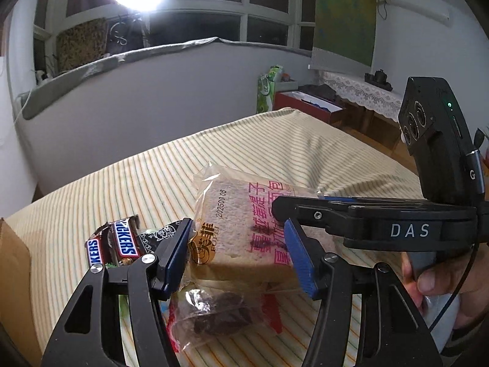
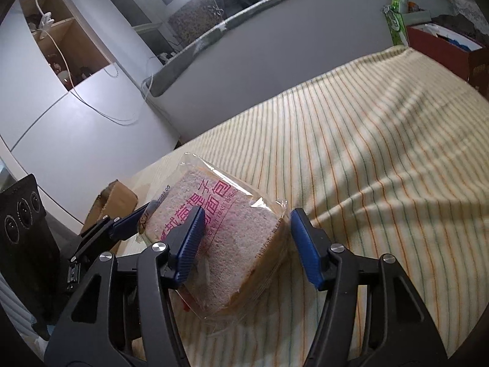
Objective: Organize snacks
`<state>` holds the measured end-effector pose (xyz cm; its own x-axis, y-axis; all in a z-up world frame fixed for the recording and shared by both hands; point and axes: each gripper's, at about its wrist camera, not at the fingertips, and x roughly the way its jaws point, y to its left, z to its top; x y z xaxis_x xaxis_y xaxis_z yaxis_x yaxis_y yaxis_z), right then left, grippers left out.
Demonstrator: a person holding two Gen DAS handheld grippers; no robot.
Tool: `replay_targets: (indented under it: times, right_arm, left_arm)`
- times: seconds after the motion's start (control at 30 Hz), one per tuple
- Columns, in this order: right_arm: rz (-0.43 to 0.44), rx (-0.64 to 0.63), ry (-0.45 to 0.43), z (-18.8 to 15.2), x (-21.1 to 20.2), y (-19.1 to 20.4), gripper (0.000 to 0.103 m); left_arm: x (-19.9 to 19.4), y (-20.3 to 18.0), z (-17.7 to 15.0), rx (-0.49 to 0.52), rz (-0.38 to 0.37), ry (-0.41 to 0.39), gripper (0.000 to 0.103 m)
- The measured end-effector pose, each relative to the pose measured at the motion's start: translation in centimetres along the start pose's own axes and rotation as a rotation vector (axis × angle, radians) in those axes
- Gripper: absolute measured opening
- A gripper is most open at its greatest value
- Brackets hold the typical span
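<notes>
Bedding: striped sheet (image 2: 366, 153) on bed, grey wall (image 1: 152, 107) and dark window (image 1: 214, 0) behind. Bagged bread (image 1: 241, 226) lies on sheet, between spread pads of both left gripper (image 1: 238, 253) and right gripper (image 2: 247, 244); contact uncertain. Snickers bars (image 1: 113, 247) just beside.

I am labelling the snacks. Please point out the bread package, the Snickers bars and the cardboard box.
bread package (image 2: 214, 235): right wrist view, on the top slice face.
Snickers bars (image 1: 125, 241): left wrist view, on the blue lettering of the right bar.
cardboard box (image 2: 117, 197): right wrist view, on its flap.
</notes>
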<state>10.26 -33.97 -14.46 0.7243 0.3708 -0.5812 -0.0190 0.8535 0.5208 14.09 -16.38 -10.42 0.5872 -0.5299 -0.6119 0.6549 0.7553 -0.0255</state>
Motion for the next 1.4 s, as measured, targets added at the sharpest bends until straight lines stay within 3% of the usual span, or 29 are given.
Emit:
replay_targets:
  times: [0.3, 0.53, 0.83, 1.03, 1.17, 1.4]
  right_arm:
    - [0.019, -0.095, -0.102, 1.2, -6.1, 6.3, 0.061]
    - [0.027, -0.196, -0.159, 1.4, -10.1, 12.9, 0.061]
    - [0.057, -0.29, -0.16, -0.5, -12.1, 19.1, 0.058]
    - [0.084, -0.307, -0.103, -1.7, -9.5, 21.2, 0.055]
    - [0.119, -0.306, -0.035, -2.0, -5.6, 22.6, 0.048]
    - [0.196, -0.304, 0.01, -1.4, -1.3, 25.1, 0.047]
  left_arm:
    - [-5.5, -0.3, 1.7, -0.02, 0.0, -0.091, 0.059]
    - [-12.6, -0.1, 2.3, -0.02, 0.03, -0.211, 0.059]
    - [-19.4, 1.4, 1.1, -0.059, 0.058, -0.322, 0.058]
    - [-20.4, 3.1, -0.3, -0.114, 0.08, -0.32, 0.058]
    - [-20.5, 5.1, -1.6, -0.145, 0.121, -0.305, 0.058]
    - [-20.4, 9.5, -2.8, -0.206, 0.181, -0.287, 0.058]
